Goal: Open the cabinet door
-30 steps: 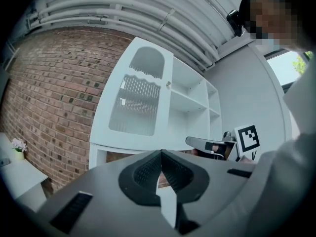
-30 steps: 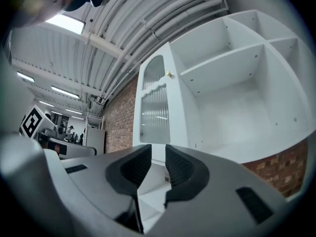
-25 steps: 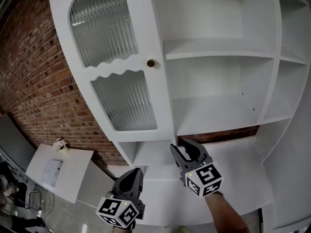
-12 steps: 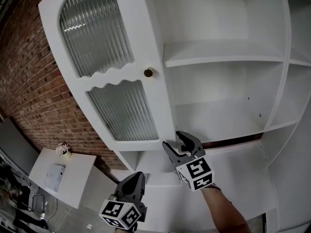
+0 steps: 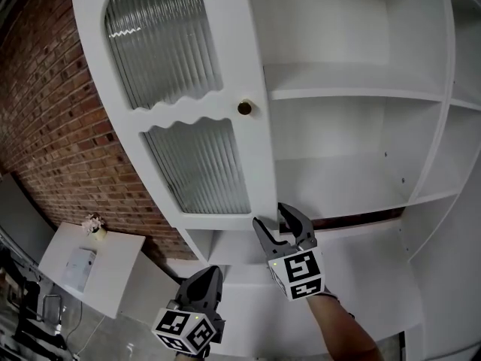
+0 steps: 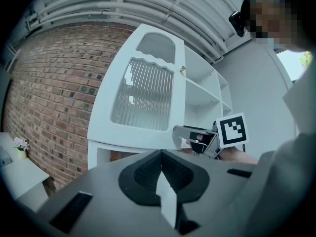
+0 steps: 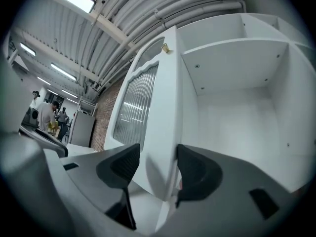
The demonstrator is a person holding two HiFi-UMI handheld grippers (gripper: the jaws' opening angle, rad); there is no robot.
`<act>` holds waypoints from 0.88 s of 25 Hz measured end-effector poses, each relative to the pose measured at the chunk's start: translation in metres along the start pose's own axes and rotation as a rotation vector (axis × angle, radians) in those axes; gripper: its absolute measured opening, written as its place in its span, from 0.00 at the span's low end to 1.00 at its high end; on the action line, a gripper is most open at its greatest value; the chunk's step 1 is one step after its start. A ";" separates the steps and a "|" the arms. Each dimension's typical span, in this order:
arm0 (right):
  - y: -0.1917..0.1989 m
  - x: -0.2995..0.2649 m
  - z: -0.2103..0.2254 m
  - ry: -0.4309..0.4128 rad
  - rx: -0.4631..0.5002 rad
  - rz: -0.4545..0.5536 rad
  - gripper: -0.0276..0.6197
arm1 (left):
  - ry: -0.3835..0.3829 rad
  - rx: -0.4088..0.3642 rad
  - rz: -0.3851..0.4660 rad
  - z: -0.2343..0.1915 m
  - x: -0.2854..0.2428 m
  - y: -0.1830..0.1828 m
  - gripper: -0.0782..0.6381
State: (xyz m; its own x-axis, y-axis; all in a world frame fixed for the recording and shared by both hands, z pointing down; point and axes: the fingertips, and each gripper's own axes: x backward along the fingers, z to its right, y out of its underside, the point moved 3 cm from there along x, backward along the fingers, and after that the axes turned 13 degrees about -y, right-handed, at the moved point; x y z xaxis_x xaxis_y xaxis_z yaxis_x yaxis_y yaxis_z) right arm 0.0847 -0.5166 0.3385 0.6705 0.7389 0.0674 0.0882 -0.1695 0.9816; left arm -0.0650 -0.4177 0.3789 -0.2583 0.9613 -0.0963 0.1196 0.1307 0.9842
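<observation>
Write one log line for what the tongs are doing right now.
cabinet door: open | right tongs: opening, door edge between | left tongs: shut, empty

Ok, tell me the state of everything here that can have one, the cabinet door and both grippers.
cabinet door: open, swung out to the left, shelves exposed.
right gripper: jaws opening, the door's lower corner between them, pads not pressing on it.
left gripper: shut, nothing between its jaws, below the door and clear of it.
</observation>
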 end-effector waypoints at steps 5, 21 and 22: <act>-0.003 0.011 -0.005 0.003 -0.004 0.010 0.35 | -0.002 0.007 -0.002 -0.005 0.006 0.003 0.11; -0.013 0.047 -0.026 -0.306 -0.143 0.066 0.21 | -0.040 0.025 -0.007 -0.032 0.025 0.012 0.11; -0.014 0.048 -0.027 -0.329 -0.148 0.064 0.21 | -0.042 0.026 -0.008 -0.033 0.026 0.012 0.11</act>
State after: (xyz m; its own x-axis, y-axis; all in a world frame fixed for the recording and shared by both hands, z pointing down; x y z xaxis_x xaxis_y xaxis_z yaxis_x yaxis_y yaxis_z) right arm 0.0957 -0.4608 0.3328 0.8746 0.4760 0.0921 -0.0530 -0.0950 0.9941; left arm -0.1018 -0.3995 0.3935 -0.2191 0.9694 -0.1110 0.1426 0.1444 0.9792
